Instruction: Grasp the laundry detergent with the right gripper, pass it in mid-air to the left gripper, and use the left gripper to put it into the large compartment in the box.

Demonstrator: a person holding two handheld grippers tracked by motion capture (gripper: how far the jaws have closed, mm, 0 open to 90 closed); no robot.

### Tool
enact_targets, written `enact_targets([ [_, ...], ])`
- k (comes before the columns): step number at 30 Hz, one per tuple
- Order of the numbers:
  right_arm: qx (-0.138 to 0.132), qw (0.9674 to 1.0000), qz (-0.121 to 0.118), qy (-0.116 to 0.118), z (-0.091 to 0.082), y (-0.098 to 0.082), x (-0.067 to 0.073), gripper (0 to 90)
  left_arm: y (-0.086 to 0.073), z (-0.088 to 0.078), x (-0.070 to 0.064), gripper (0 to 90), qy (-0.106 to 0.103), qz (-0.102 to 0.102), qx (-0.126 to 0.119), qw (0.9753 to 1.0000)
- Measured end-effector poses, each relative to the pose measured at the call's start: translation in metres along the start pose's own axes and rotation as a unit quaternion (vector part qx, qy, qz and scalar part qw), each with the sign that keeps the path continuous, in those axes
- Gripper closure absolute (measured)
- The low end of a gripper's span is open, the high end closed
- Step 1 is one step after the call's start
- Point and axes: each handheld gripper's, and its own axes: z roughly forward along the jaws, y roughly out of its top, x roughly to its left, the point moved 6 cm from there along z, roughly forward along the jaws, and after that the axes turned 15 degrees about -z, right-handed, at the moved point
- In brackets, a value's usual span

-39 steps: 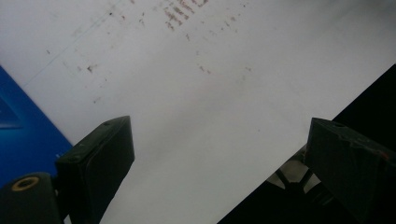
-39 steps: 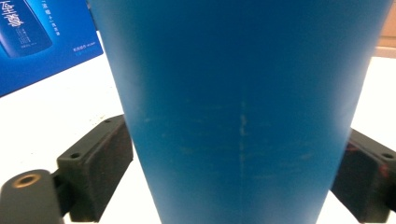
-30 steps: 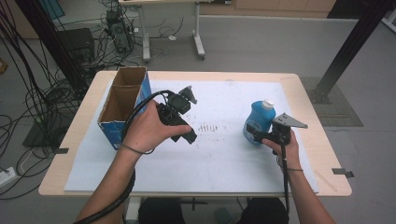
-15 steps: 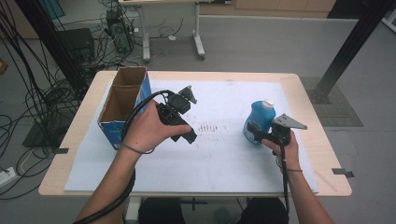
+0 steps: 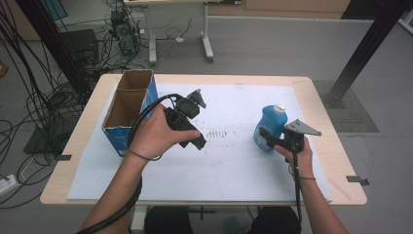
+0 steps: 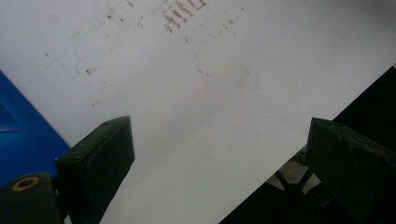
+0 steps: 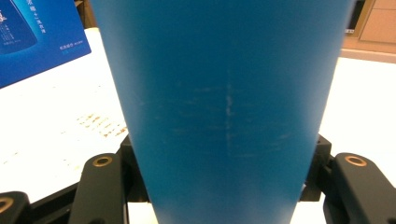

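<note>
Having just been closing the right gripper (image 5: pixel 265 135) jaws onto the blue plastic bottle with white cap (image 5: pixel 271 126), likely gripping it for lifting, keeping left gripper (image 5: pixel 197 97) jaws open.

Right gripper (image 5: pixel 265 136) sits level just right of the bottle (image 5: pixel 269 127), jaws having just been closing and now pressed on the bottle's lower body; right hand (image 5: pixel 298 155) grips the handle, forearm running back to the near edge. Left gripper (image 5: pixel 195 102), well left of the bottle, is held tilted in the left hand (image 5: pixel 158 134), jaws wide apart with nothing between them.
</note>
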Motion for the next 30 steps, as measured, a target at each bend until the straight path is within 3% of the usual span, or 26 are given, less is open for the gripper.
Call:
enact_targets([
  [30, 0.000, 0.9997, -0.021, -0.008, -0.0005, 0.0000, 0.0013, 43.8, 0.0008, -0.0009, -0.0013, 8.9, 0.001, 0.002, -0.001, 1.0000],
])
